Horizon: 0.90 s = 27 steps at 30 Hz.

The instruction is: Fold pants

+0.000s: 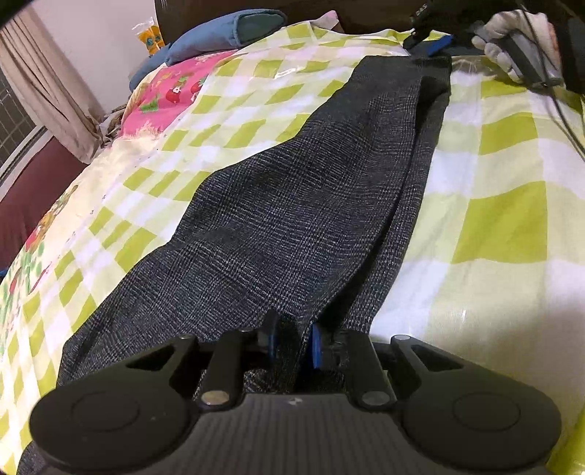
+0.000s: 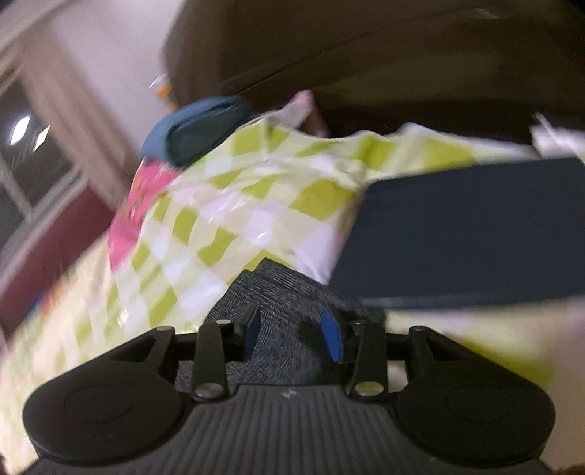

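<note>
Dark grey woven pants (image 1: 310, 204) lie lengthwise on the green-and-white checked bedsheet (image 1: 504, 204), folded leg over leg. My left gripper (image 1: 294, 339) is shut on a pinched fold at their near end. At the far end, a white-gloved hand (image 1: 519, 40) holds my right gripper (image 1: 435, 45) just above the cloth. The right wrist view is blurred. There my right gripper (image 2: 292, 334) stands open, its blue pads apart and not pressing, with the end of the pants (image 2: 278, 292) lying between and below them.
A dark blue flat thing (image 2: 468, 226) lies on the sheet just right of the pants' far end. A blue pillow (image 1: 219, 34) and a pink printed cloth (image 1: 172, 91) sit at the bed's far left. A curtain (image 1: 47, 91) and a window are at the left, a dark headboard (image 2: 365, 54) behind.
</note>
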Tool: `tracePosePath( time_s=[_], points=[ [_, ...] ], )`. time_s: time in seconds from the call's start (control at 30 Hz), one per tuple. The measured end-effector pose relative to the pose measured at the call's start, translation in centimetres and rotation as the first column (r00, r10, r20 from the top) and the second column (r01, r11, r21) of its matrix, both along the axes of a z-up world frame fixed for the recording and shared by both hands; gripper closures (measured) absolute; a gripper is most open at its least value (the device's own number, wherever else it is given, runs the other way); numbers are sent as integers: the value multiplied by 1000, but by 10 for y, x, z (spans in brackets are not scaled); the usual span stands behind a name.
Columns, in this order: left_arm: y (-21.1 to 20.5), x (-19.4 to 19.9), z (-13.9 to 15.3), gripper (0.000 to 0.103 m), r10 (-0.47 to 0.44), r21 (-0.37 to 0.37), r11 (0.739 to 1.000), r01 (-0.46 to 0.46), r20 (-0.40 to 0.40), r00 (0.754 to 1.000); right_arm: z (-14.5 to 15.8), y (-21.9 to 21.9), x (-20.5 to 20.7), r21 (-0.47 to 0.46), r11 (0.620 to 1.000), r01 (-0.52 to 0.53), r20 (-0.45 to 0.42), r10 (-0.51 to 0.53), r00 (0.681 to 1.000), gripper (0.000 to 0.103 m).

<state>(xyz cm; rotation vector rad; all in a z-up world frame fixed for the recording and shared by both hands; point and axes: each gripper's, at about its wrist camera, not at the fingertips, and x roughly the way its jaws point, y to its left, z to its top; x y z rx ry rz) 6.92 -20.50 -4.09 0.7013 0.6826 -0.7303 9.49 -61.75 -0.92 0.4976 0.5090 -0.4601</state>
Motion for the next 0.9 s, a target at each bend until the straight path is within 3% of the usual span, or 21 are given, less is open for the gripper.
tracePosePath(
  time_s=[0.13,0.2,0.33,0.5,0.63,0.77,0.9],
  points=[
    [-2,3,1,71,13,-3,1000,-13,-15,1000,-1,-3,22,-60,986,-156,-84,151,985,63],
    [-2,6,2,70,19,-7,1000,-19,-24,1000,-4,-5,30,-87,978,-191,-135,178,975,66],
    [-3,8,3,70,24,-13,1000,-25,-33,999,2,-7,22,-72,985,-158,-111,149,983,64],
    [-1,10,2,69,30,-40,999,-32,-43,999,4,-1,-44,156,981,-119,45,114,993,63],
    [-1,10,2,69,27,-41,999,-29,-37,999,-9,3,-82,232,971,-49,58,36,998,62],
    [-2,8,1,67,30,-29,999,-30,-24,999,-14,0,-85,229,973,-23,94,2,996,62],
    [-4,8,1,67,32,-21,999,-32,-18,999,-14,1,-71,155,988,-20,69,9,998,62]
  ],
)
